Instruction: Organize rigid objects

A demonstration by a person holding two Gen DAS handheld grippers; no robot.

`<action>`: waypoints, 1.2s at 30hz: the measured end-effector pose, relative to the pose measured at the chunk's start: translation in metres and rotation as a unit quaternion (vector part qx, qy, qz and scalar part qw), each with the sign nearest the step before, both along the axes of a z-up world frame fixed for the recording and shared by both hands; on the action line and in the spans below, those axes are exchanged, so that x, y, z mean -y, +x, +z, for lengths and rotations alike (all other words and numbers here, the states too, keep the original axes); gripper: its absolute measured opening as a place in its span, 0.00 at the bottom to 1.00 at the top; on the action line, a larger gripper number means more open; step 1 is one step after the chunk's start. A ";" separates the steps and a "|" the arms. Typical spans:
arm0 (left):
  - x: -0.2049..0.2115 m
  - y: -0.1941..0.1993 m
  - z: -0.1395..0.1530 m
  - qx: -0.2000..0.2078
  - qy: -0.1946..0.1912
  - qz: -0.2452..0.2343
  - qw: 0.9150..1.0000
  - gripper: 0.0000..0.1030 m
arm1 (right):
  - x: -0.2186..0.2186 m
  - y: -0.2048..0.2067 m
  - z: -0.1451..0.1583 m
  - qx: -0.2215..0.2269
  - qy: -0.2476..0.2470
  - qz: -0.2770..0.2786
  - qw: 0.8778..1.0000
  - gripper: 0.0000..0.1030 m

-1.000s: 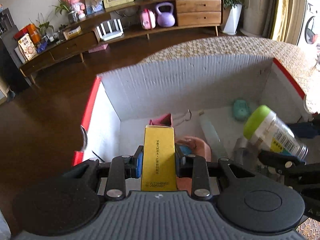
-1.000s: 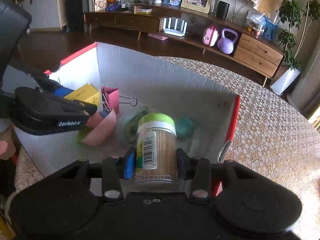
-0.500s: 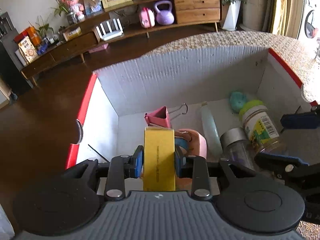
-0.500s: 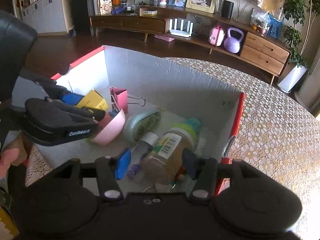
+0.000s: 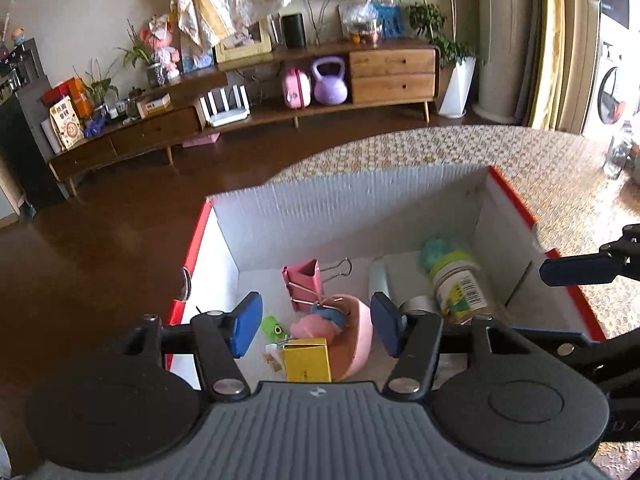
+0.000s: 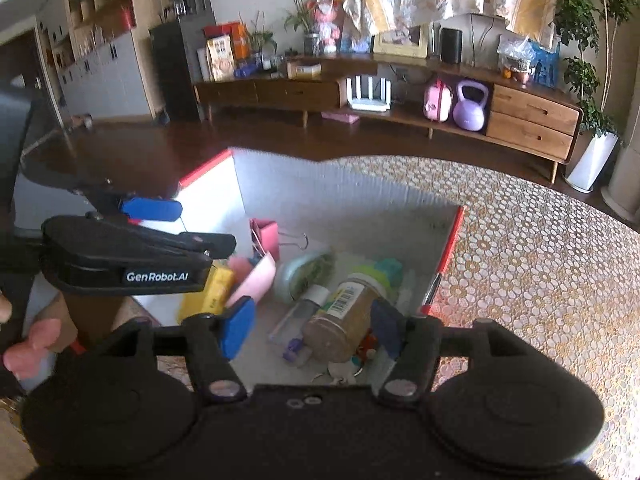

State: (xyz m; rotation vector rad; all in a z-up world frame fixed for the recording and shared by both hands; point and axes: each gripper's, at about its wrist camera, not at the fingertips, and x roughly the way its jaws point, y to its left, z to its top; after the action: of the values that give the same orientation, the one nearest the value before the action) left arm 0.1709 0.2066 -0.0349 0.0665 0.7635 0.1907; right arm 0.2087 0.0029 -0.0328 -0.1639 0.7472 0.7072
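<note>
A white cardboard box [image 5: 360,216] [image 6: 348,196] with red edges stands on the patterned table. A yellow carton [image 5: 307,360] [image 6: 208,294] lies in its near left part beside a pink bowl [image 5: 358,340] [image 6: 256,280]. A green-capped jar [image 5: 458,286] [image 6: 346,312] lies on its side at the right. My left gripper [image 5: 316,330] hangs above the carton, jaws opening, nothing between them. My right gripper [image 6: 312,330] hangs above the jar, jaws opening and clear of it.
Also in the box: a pink binder clip [image 5: 304,284], a small clear bottle [image 6: 298,316], a round green tin [image 6: 306,274], a teal toy [image 5: 434,248] and keys [image 6: 340,372]. The lace-patterned tabletop [image 6: 540,280] spreads to the right. A person's fingers [image 6: 28,350] show at the left.
Both grippers let go and rose. The yellow carton dropped from the left gripper into the box beside the bowl; the jar fell from the right gripper and lies on its side.
</note>
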 end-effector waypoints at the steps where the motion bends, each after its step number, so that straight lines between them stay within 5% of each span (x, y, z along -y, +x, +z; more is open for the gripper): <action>1: 0.001 -0.002 0.003 0.004 0.000 0.001 1.000 0.57 | 0.002 -0.001 0.002 0.001 0.006 0.001 1.000 0.63; 13: 0.011 -0.043 0.025 0.042 -0.013 0.004 0.999 0.59 | 0.033 -0.028 0.030 0.022 0.077 0.027 0.996 0.82; 16: 0.012 -0.053 0.027 0.046 -0.024 0.007 0.999 0.71 | 0.039 -0.036 0.036 0.031 0.093 0.033 0.995 0.89; 19: 0.015 -0.063 0.030 0.054 -0.024 0.008 0.998 0.72 | 0.044 -0.043 0.040 0.041 0.104 0.036 0.993 0.98; 36: 0.042 -0.107 0.042 0.080 -0.027 0.002 0.996 0.85 | 0.078 -0.070 0.047 0.057 0.131 0.007 0.990 1.00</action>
State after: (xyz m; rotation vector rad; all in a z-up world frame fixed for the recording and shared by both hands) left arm 0.0641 0.1641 0.0071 -0.0023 0.6080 0.1760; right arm 0.1385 -0.0748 0.0139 0.0301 0.5391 0.7965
